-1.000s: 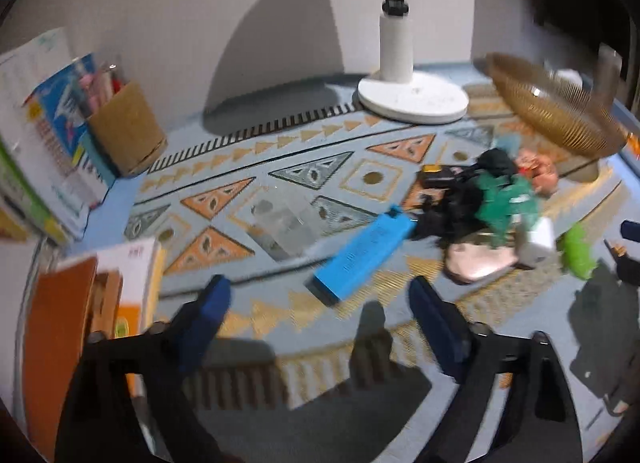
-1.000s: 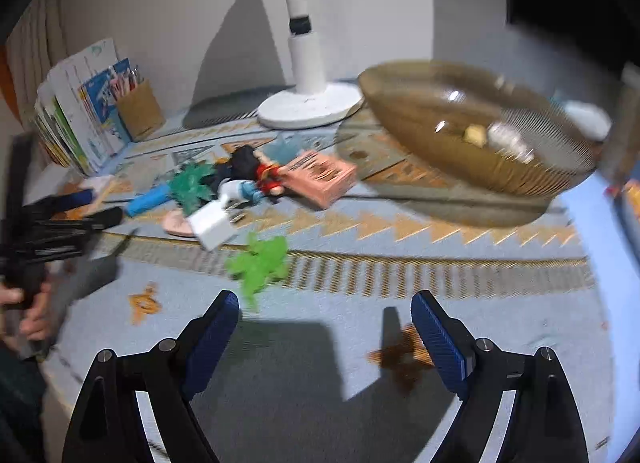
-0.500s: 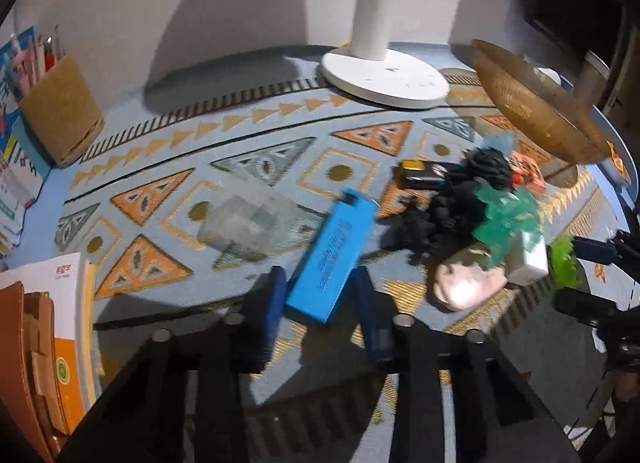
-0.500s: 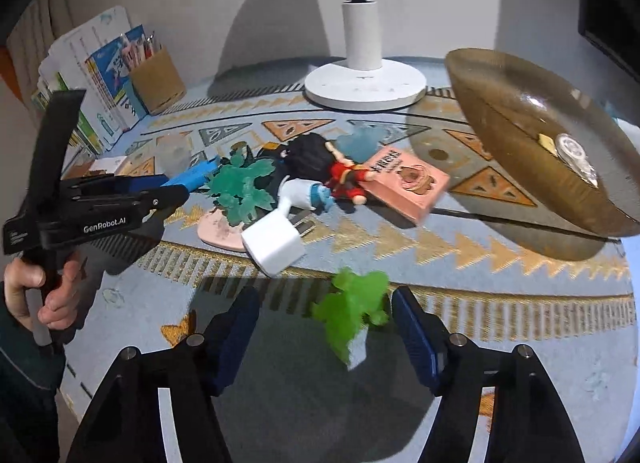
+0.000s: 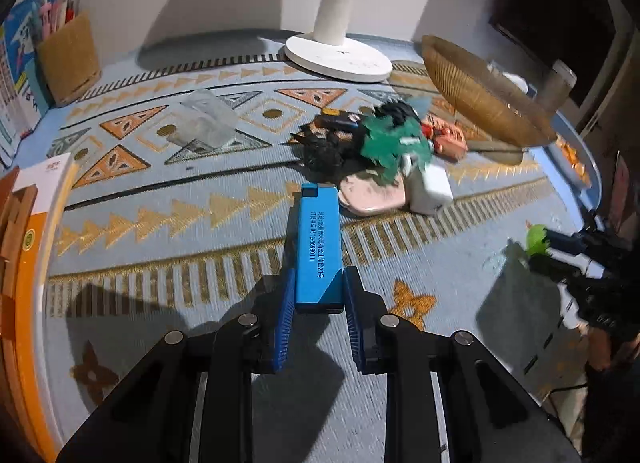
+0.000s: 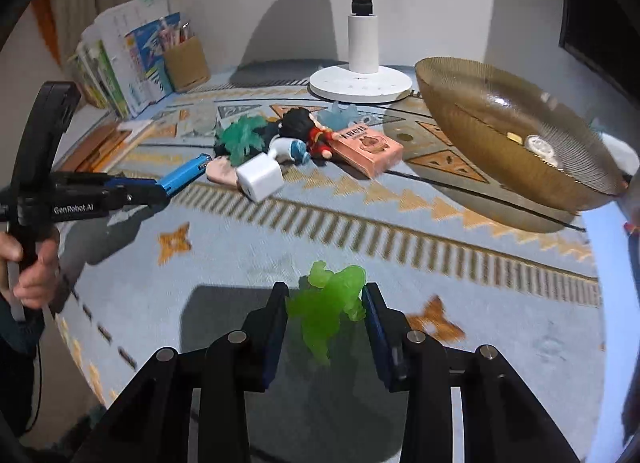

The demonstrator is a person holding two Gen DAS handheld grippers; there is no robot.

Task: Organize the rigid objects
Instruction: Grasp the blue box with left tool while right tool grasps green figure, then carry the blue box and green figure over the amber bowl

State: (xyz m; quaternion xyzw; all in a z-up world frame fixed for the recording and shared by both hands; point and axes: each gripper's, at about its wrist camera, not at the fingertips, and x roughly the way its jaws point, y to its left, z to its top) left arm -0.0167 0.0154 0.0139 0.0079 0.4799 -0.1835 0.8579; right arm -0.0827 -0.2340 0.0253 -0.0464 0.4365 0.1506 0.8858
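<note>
We see our left gripper clamped on the near end of a blue lighter, whose far end points toward twelve o'clock at the pile of small things on the patterned table mat. Our right gripper has just been closing its jaws, and a translucent green toy figure sits between its blue pads, which now press against both its sides. From the right wrist view, the left gripper shows at nine o'clock with the lighter sticking out of it, and a hand grips its handle. The pile lies at about eleven o'clock from the green figure: a white charger cube, a dark green plastic plant, a doll with black hair and a red outfit, and a pink box touching one another. A ribbed amber glass bowl stands at two o'clock with a few small items inside. A white lamp base rests at twelve o'clock by the wall, and a brown pen holder with booklets beside it sits at ten o'clock.
</note>
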